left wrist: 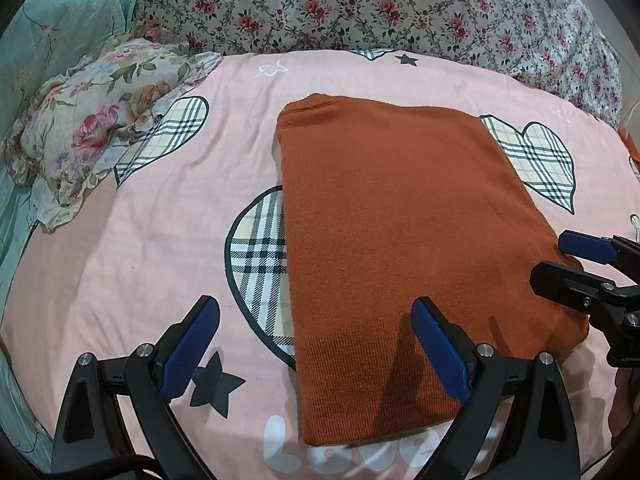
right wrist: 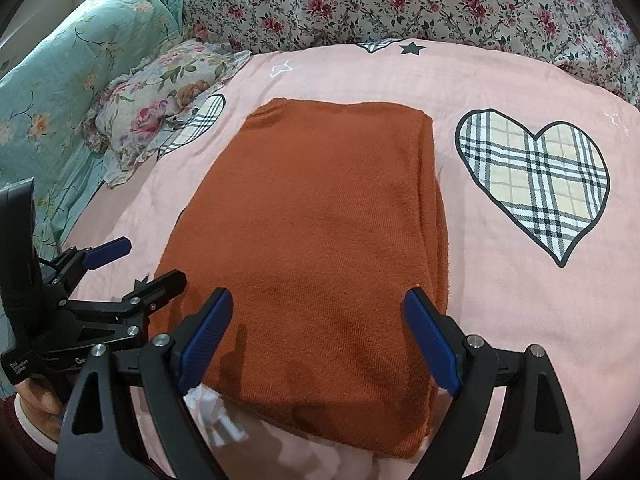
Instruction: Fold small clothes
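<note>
Your left gripper (left wrist: 316,344) and right gripper (right wrist: 318,332) look alike: black angular plastic frames, silver round screws at the joints, ribbed blue pads (left wrist: 438,350) lining each finger. Small white lettering marks the left one's body.

The folded garment (left wrist: 400,240) lies on the bed (left wrist: 140,260), a pillow (left wrist: 92,128) to its left and a heaped quilt (left wrist: 360,4) behind; the left gripper (left wrist: 316,344) and right gripper (right wrist: 318,340) hover over its near end
</note>
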Available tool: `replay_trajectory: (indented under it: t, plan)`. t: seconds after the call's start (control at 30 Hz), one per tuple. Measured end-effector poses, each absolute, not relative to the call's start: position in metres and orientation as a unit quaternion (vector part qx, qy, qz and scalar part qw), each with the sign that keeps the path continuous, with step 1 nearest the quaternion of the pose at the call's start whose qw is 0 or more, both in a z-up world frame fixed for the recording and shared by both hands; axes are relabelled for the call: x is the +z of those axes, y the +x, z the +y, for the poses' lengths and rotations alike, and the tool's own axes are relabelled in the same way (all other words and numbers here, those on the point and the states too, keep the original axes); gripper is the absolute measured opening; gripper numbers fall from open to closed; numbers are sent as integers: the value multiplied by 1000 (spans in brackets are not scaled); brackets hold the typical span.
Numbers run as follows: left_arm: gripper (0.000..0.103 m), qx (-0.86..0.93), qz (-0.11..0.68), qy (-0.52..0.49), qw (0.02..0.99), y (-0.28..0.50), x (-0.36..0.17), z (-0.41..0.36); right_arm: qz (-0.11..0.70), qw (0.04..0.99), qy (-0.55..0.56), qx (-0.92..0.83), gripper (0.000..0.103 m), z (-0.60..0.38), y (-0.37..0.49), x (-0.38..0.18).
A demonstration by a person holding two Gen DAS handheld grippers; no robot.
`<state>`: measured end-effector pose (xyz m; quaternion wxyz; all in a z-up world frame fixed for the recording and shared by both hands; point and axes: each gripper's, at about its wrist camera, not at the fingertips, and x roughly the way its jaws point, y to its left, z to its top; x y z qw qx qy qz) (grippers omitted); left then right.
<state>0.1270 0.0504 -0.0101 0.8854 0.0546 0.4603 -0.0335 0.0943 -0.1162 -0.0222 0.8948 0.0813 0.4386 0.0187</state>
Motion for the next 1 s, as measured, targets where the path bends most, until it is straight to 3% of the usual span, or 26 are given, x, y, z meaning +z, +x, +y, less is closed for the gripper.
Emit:
replay_trajectory:
  t: [1.0]
  plan:
    - [97, -35, 459, 58, 886, 129, -7, 47, 436, 896, 83, 14, 88, -119, 95, -20]
